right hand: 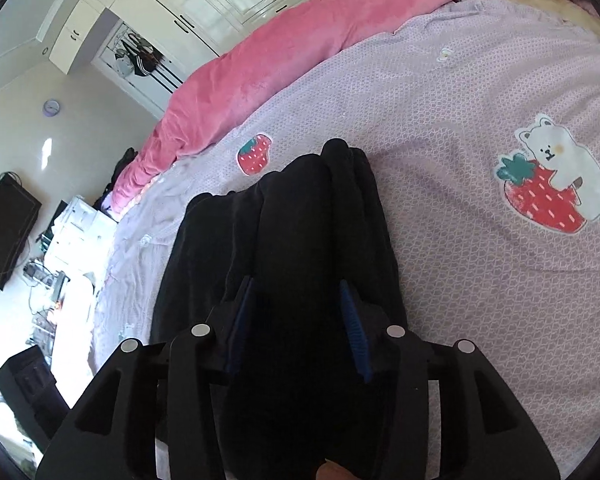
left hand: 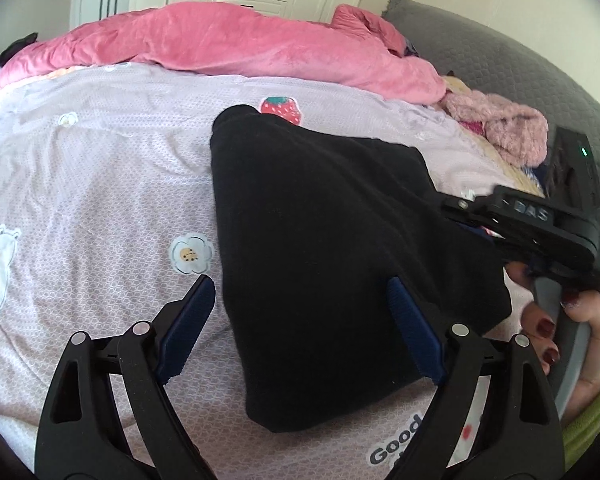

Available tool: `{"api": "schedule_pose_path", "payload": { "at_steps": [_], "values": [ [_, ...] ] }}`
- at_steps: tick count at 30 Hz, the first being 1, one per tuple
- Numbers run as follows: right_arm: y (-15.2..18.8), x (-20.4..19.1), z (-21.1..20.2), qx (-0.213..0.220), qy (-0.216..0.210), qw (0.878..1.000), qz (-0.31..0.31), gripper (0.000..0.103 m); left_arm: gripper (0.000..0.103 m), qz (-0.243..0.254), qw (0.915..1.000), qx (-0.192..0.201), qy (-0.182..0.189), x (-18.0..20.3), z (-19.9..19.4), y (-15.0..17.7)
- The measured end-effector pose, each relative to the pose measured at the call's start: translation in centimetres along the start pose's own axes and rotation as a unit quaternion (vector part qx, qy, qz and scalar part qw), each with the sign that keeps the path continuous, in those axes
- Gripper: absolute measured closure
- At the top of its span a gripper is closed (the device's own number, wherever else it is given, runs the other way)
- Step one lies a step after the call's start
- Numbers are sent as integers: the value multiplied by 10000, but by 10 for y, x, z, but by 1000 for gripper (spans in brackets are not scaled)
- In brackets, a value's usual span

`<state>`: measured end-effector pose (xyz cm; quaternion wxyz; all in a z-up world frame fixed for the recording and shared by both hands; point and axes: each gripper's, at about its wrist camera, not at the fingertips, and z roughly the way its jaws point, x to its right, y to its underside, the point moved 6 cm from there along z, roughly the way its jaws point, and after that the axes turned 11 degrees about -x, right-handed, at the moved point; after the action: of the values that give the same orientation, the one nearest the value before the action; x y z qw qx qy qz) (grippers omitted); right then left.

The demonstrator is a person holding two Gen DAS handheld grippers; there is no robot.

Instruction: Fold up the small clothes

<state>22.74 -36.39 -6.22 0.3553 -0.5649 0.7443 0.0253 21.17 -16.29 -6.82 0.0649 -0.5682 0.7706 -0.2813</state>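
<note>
The jaws of the left gripper [left hand: 300, 304] stood spread wide over the bed, one blue pad above the lilac sheet [left hand: 100, 184] and the other above the black garment [left hand: 324, 248], neither pressing on cloth. The jaws of the right gripper [right hand: 300, 308] stood partly closed with a thick bunch of the same black garment [right hand: 296, 216] between the blue pads; the cloth filled the gap, yet whether the pads truly pinched it could not be told. The garment lay on the sheet near the printed strawberry [left hand: 281, 109], its folds gathered into ridges running away from the right gripper. In the left wrist view a hand [left hand: 568, 332] with dark red nails gripped the right gripper's handle at the garment's right edge. A pink blanket [left hand: 220, 48] lay heaped along the far side of the bed.
</note>
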Motion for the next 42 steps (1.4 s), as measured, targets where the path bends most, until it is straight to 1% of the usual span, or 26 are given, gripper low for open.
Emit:
{"api": "schedule_pose_path", "payload": {
  "at_steps": [4, 7, 9, 13, 16, 17, 18, 19, 21, 22, 26, 28, 31, 33, 35, 37, 38, 39, 40, 42],
  "values": [
    [0, 0, 10, 25, 135, 9999, -86, 59, 22, 19, 10000, -77, 14, 3, 5, 2],
    [-1, -2, 4, 188, 142, 9997, -45, 59, 22, -29, 9999, -85, 55, 1, 4, 3],
    [-3, -6, -2, 330, 382, 9984, -252, 55, 22, -33, 10000, -54, 49, -1, 2, 3],
    [-2, -4, 10, 152, 449, 9984, -300, 55, 22, -26, 10000, -38, 46, -2, 0, 5],
    [-4, -8, 13, 165, 434, 9982, -385, 55, 22, 14, 9999, -113, 99, 1, 4, 7],
    [-4, -10, 14, 151, 370, 9983, -434, 64, 22, 13, 9998, -154, 115, 2, 7, 8],
    [-3, -13, 16, 120, 282, 9984, -466, 75, 22, -1, 9998, -173, 129, 2, 9, 9],
    [-3, -14, 15, 152, 311, 9982, -487, 76, 22, -7, 9998, -171, 122, 2, 9, 10],
    [-3, -18, 12, 273, 386, 9970, -620, 89, 22, 0, 9998, -165, 128, 2, 10, 11],
    [-4, -19, 9, 342, 416, 9965, -643, 93, 22, -15, 9998, -168, 144, 2, 9, 11],
    [-6, -28, -4, 606, 255, 9946, -809, 95, 22, -59, 9997, -157, 172, 0, 8, 10],
    [-6, -35, -9, 743, 305, 9919, -989, 95, 22, -65, 9997, -142, 178, 0, 7, 10],
    [-6, -46, -19, 969, 551, 9856, -1274, 96, 22, -85, 9996, -122, 223, 0, 4, 11],
    [-6, -49, -23, 1082, 809, 9803, -1439, 96, 22, -77, 9996, -108, 243, 0, 3, 10],
    [-7, -47, -23, 1091, 981, 9780, -1484, 96, 22, -50, 9996, -119, 242, 1, 4, 11],
    [-8, -43, -19, 1043, 1207, 9757, -1500, 97, 22, -48, 9996, -146, 256, 2, 6, 12],
    [-8, -40, -15, 1006, 1395, 9732, -1527, 97, 22, -43, 9995, -163, 251, 2, 7, 13],
    [-8, -35, -9, 916, 1640, 9697, -1559, 97, 22, -39, 9995, -194, 244, 2, 10, 14],
    [-8, -32, -3, 798, 1773, 9685, -1557, 97, 22, -43, 9994, -241, 247, 2, 13, 15],
    [-7, -20, 12, 557, 1902, 9694, -1449, 97, 22, -80, 9992, -291, 265, 1, 18, 17]
  ]
}}
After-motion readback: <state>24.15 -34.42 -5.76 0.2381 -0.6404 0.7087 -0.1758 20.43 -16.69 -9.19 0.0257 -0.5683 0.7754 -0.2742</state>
